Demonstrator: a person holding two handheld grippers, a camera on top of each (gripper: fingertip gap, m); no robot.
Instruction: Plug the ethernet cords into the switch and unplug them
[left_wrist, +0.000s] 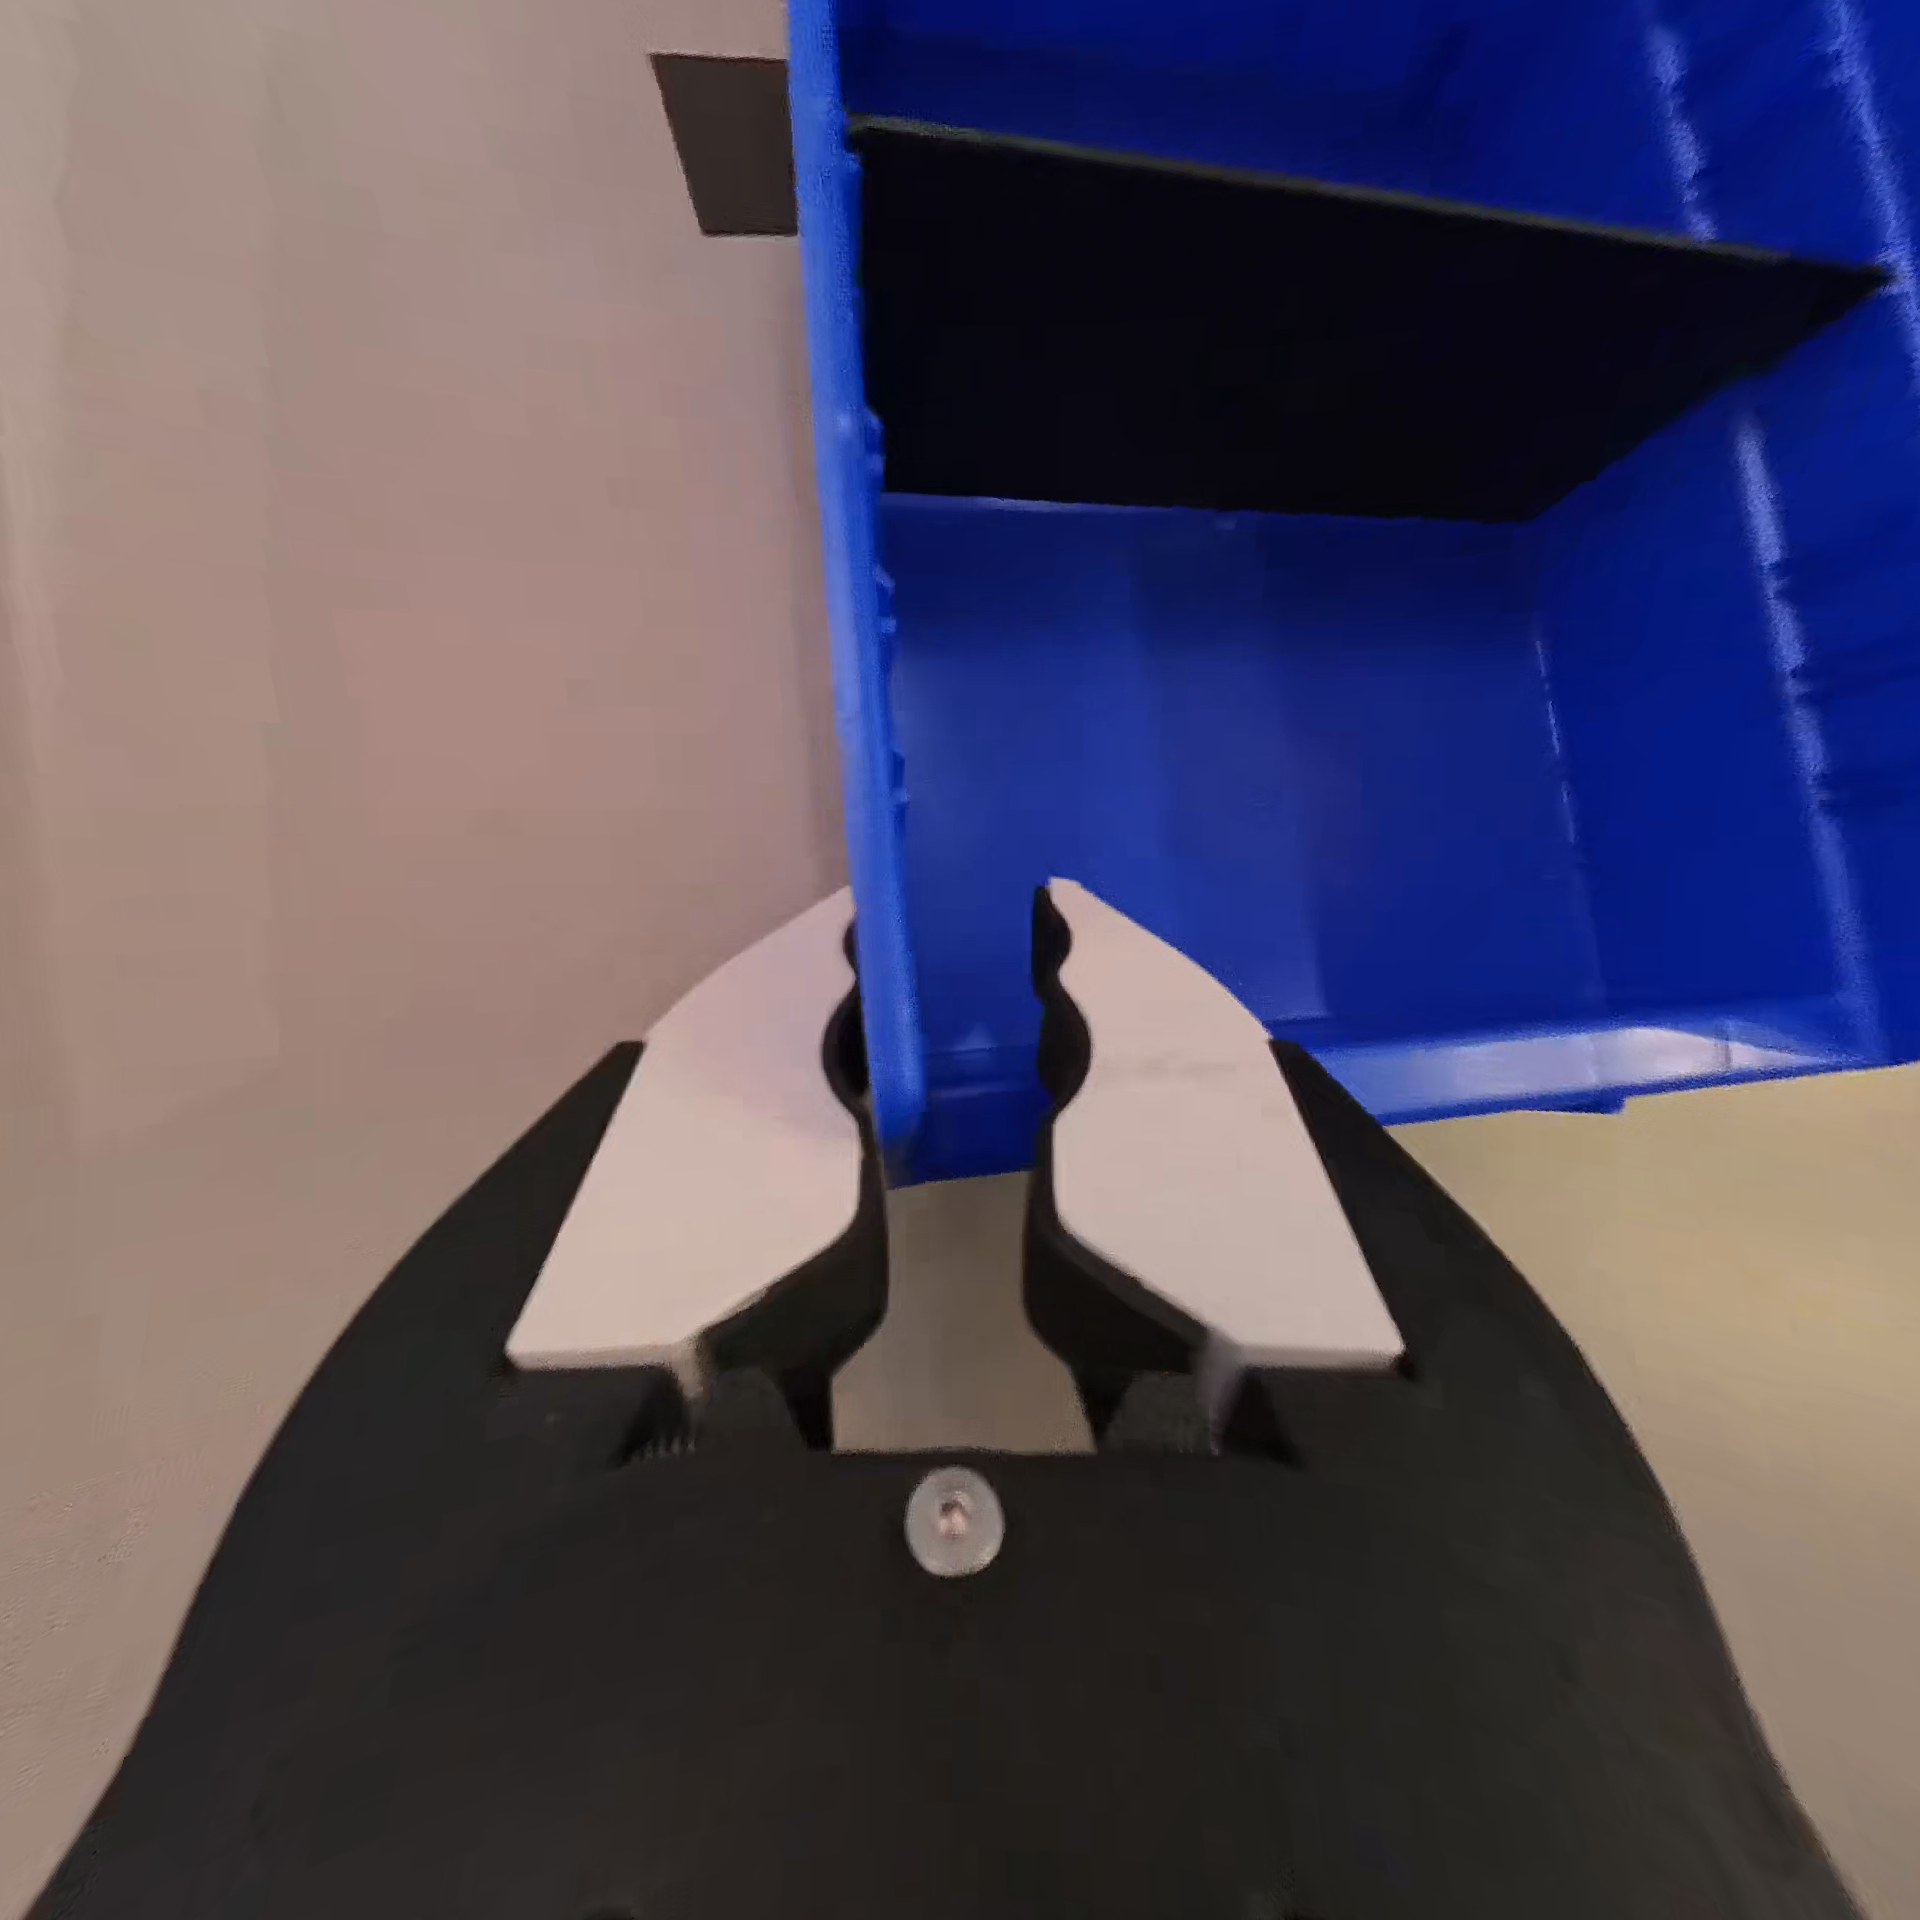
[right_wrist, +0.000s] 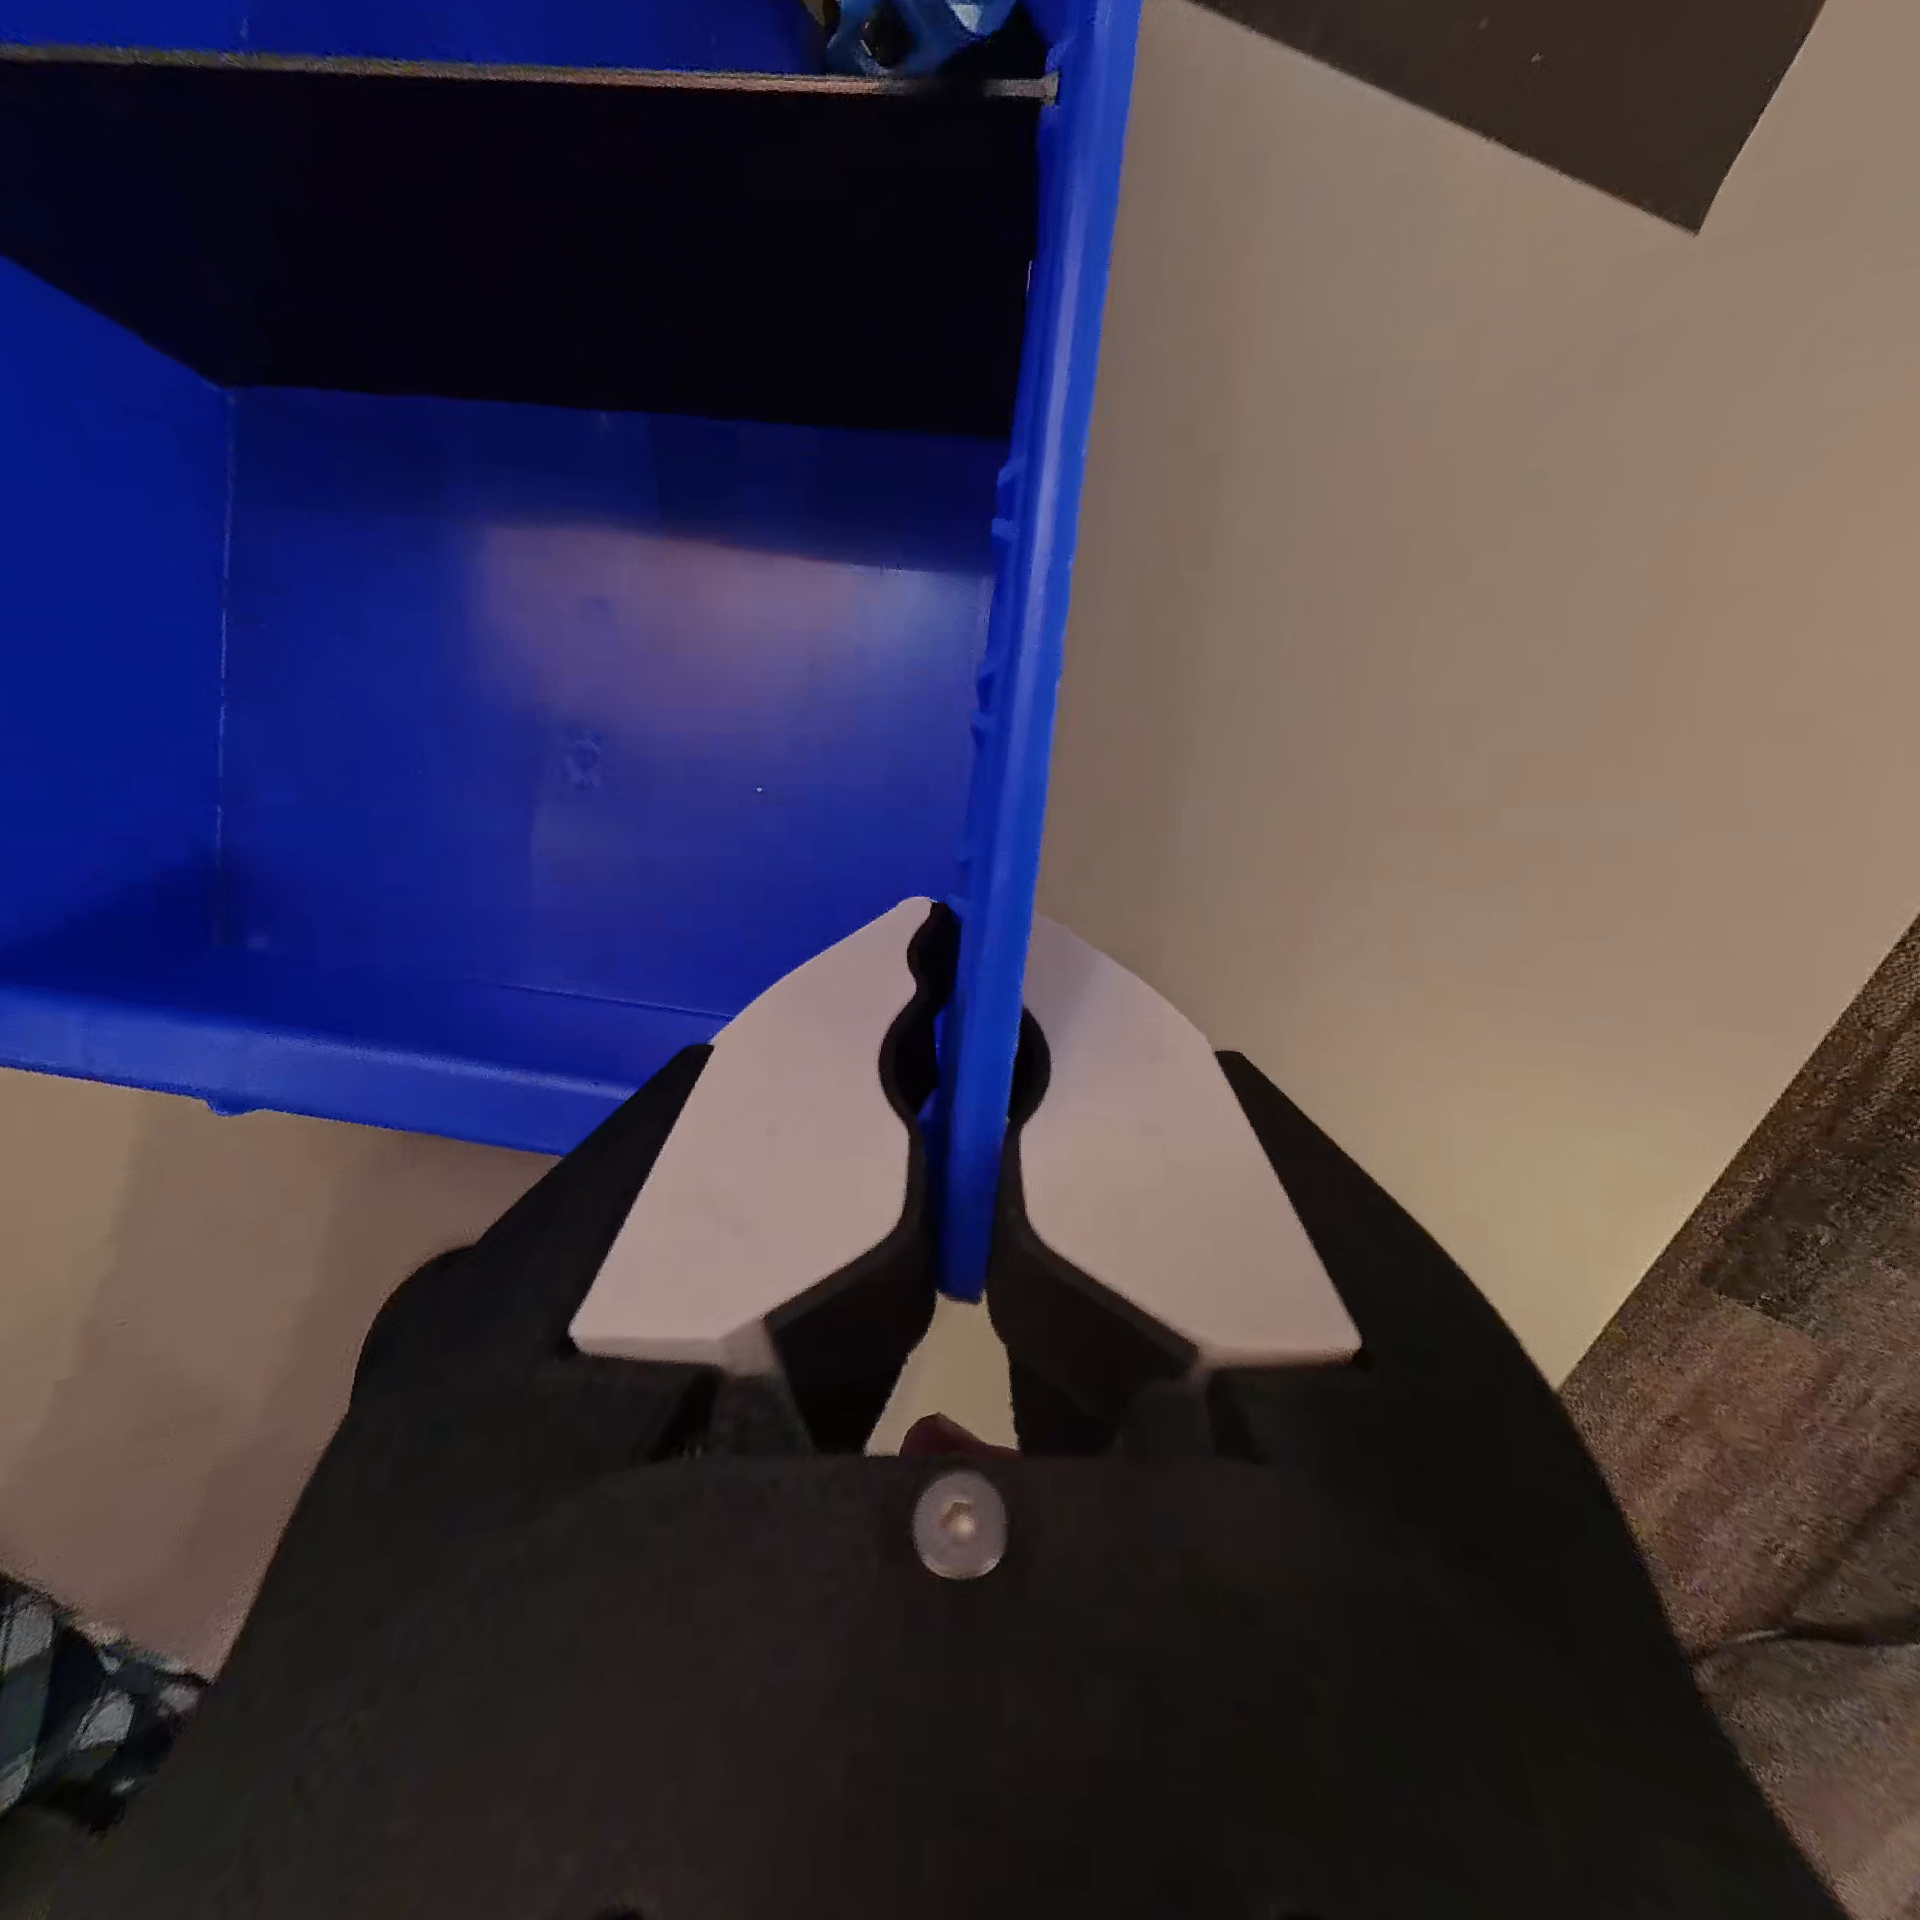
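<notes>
A blue plastic bin (left_wrist: 1247, 727) stands on a beige table, with a black divider (left_wrist: 1247, 332) across it. My left gripper (left_wrist: 948, 904) straddles the bin's left wall (left_wrist: 873, 727). The outer pad lies against the wall, but the inner pad (left_wrist: 1055, 997) stands clear of it, so this gripper is open. My right gripper (right_wrist: 982, 920) is shut on the bin's right wall (right_wrist: 1023, 623), with both pads pressed on it near the front corner. The near compartment (right_wrist: 520, 675) is bare. A blue and black bundle (right_wrist: 914, 26) shows just behind the divider (right_wrist: 520, 229). No switch is in view.
A black patch lies on the table beyond the bin, to its left in the left wrist view (left_wrist: 727, 135) and to its right in the right wrist view (right_wrist: 1558, 83). The table's edge and grey carpet (right_wrist: 1766, 1351) are at the right. Plaid cloth (right_wrist: 62, 1683) is at the lower left. Some 85 cm of space lies between my two pairs of fingers.
</notes>
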